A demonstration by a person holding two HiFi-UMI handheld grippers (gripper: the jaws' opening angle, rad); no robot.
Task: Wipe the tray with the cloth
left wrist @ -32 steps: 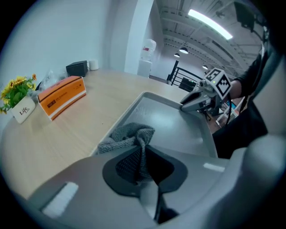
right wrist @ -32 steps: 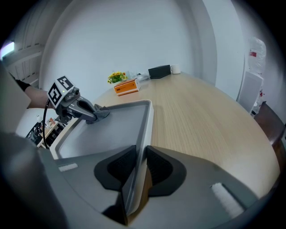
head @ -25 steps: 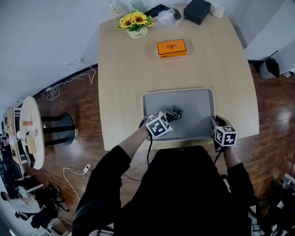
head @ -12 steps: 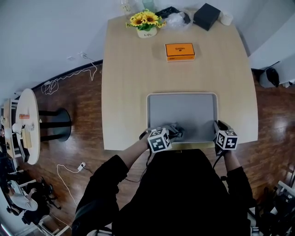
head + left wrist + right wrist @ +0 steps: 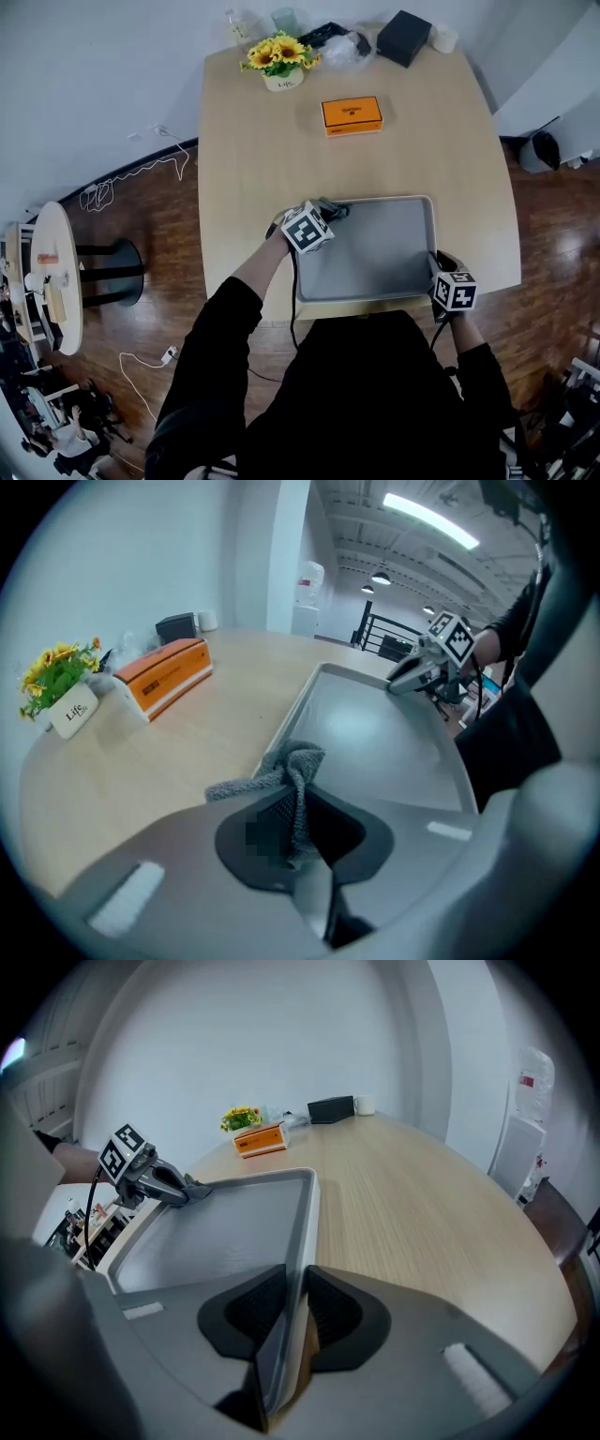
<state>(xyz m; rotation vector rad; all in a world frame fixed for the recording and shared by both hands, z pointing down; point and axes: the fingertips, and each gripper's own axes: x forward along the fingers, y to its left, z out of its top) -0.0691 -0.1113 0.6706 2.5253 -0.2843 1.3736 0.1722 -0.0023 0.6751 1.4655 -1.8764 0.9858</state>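
My left claw [image 5: 300,810] is clamped tight on the grey cloth [image 5: 287,765]. The knitted fabric is pinched between the pads and bunches out ahead of them. The bunch sits at the far-left corner of the tray [image 5: 377,251], draped over the left rim, with one flap reaching out on the table side. Whether that flap touches the wood, I cannot tell.

My right claw [image 5: 298,1290] is closed on the tray itself. The thin right-hand rim runs straight between the pads, near the corner closest to me. The tray is a shallow grey rectangle with a raised lip, lying flat on the pale wooden table [image 5: 246,169] at the edge by my body. The cloth is the only thing in it, and the rest of its floor shows plain grey.

Further back on the table, well apart from the tray, an orange box [image 5: 352,114] lies closed. Beyond it, a small white pot [image 5: 282,77] holds yellow flowers, and a black box [image 5: 404,37] sits near the far edge.
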